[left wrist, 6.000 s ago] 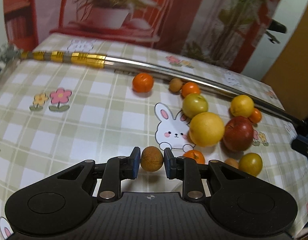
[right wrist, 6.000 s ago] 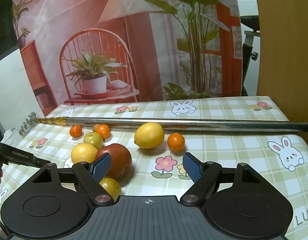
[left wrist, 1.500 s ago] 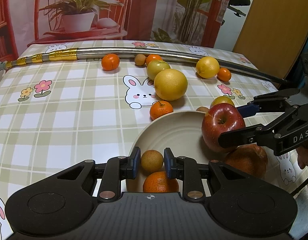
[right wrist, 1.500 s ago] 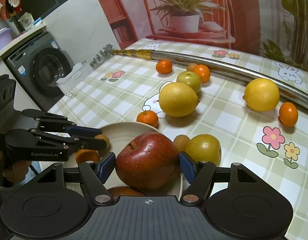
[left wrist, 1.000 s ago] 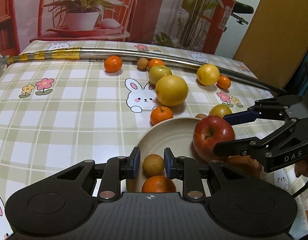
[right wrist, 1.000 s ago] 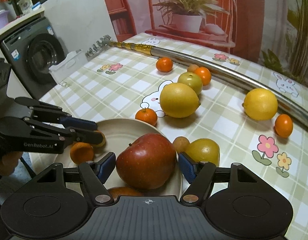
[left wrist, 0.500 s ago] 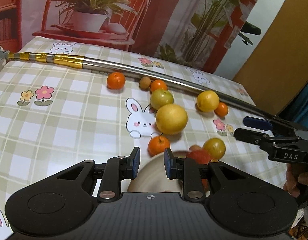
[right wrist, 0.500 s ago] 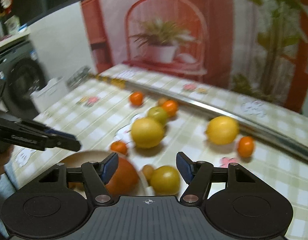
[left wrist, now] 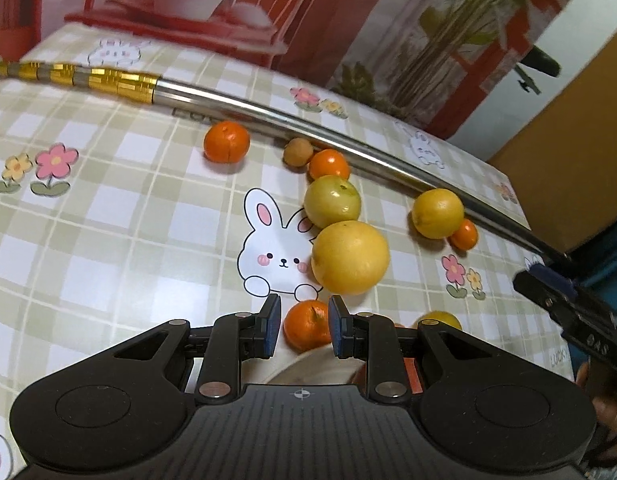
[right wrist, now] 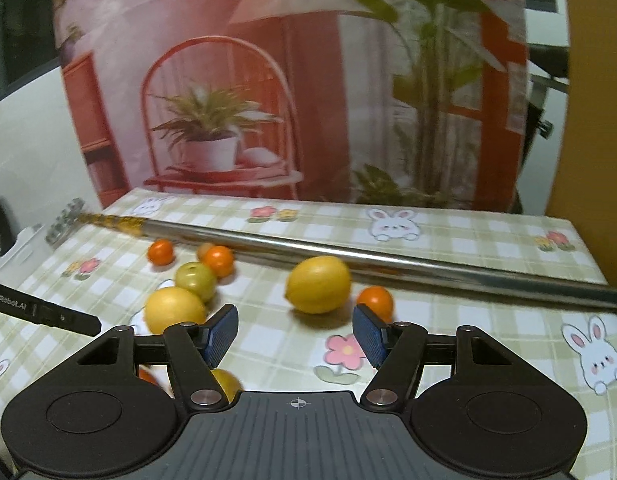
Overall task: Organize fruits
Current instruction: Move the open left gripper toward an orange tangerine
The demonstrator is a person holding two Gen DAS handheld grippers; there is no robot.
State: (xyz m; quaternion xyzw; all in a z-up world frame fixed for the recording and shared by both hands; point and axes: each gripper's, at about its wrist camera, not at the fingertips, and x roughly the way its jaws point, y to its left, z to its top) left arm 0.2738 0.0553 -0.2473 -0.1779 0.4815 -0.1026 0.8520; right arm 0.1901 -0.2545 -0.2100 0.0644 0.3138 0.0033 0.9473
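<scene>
— So, which fruit comes next?
— Likely the mandarin. It lies on the tablecloth just past the plate rim, framed by your left gripper, whose jaws stand narrowly apart and hold nothing.
— Is that gap enough?
— It looks barely as wide as the fruit. I'd spread the pads first, then come down and close across its middle. Don't nudge the big yellow citrus just behind it.
— And my other hand?
— Your right gripper has just been closing a little, though its jaws are apart with nothing between them. The lemon sits beyond it, beside a small orange.
</scene>
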